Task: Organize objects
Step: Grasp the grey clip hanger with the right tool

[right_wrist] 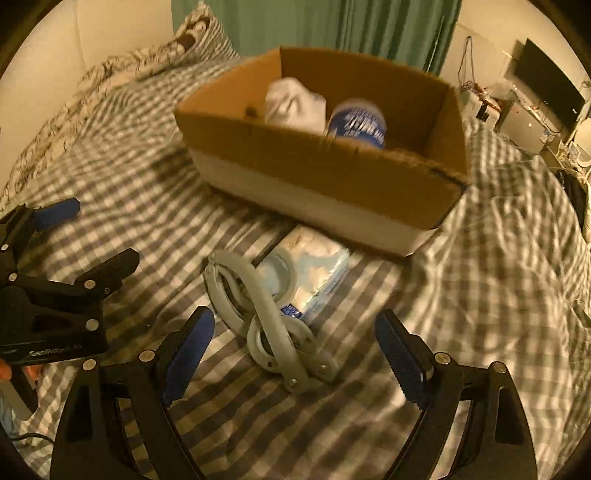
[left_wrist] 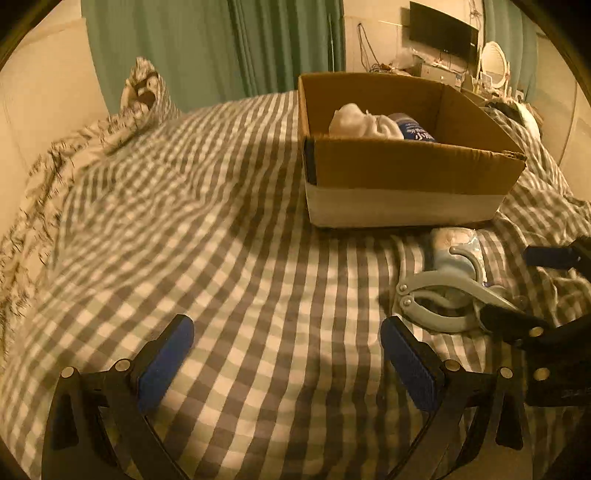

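An open cardboard box (left_wrist: 406,170) (right_wrist: 314,177) stands on the checked bedspread. Inside lie a white cloth (left_wrist: 364,123) (right_wrist: 291,103) and a blue-labelled container (left_wrist: 415,131) (right_wrist: 358,123). In front of the box a grey folding hanger (right_wrist: 266,321) (left_wrist: 439,295) lies partly on a light blue packet (right_wrist: 317,273) (left_wrist: 456,245). My right gripper (right_wrist: 295,354) is open, its fingers on either side of the hanger's hinged end, just above it. My left gripper (left_wrist: 288,354) is open and empty over bare bedspread, left of the hanger.
The bedspread (left_wrist: 221,221) is rumpled, with a raised fold (right_wrist: 517,221) to the right of the box. A patterned pillow (left_wrist: 144,92) lies at the head. A TV (left_wrist: 443,31) and a cluttered desk stand beyond the bed.
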The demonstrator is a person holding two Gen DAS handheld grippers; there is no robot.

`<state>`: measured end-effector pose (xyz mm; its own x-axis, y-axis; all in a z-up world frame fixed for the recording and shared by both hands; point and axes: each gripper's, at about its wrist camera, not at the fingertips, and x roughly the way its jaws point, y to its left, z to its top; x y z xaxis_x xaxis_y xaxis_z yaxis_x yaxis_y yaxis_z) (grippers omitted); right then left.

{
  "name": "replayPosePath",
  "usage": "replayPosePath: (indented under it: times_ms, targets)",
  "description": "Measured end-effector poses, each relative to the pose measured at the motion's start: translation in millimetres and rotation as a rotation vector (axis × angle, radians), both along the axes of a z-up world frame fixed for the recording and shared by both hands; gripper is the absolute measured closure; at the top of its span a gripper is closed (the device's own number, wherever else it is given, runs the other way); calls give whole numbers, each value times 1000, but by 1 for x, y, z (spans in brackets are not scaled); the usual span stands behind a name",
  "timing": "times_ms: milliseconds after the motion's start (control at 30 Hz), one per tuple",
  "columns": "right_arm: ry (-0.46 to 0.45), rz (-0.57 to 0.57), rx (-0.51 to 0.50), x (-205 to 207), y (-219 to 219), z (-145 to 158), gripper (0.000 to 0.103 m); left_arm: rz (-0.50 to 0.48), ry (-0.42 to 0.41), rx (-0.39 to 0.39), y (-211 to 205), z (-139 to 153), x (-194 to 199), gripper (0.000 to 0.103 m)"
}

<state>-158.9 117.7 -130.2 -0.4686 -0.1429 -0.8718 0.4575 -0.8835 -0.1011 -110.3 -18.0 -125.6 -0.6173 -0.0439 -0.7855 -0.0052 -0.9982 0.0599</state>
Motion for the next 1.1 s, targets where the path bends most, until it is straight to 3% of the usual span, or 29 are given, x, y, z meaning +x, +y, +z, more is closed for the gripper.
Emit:
replayPosePath:
  times_ms: [167, 233, 400, 567, 767, 933, 1100]
  targets:
    - [-109, 7, 66, -12, -13, -38, 14, 22, -12, 33, -6, -6, 0, 0]
    - [-106, 15, 112, -10, -18, -45, 19, 22, -17, 25, -6, -9, 0, 0]
    - [-48, 67, 121, 9, -27, -36, 65, 15, -19, -8, -1, -12, 2, 0]
    - [-8, 70, 20, 27, -16, -13, 88, 20, -5, 5, 0, -7, 8, 0]
    - [72, -15, -81, 44, 19, 28, 93, -3, 18, -23, 16, 4, 9, 0]
    - [116, -117, -162, 44, 51, 55, 93, -92, 1, 16, 50, 6, -3, 0]
    - [165, -158, -186, 43, 75, 77, 95, -181, -13, -9, 91, 7, -21, 0]
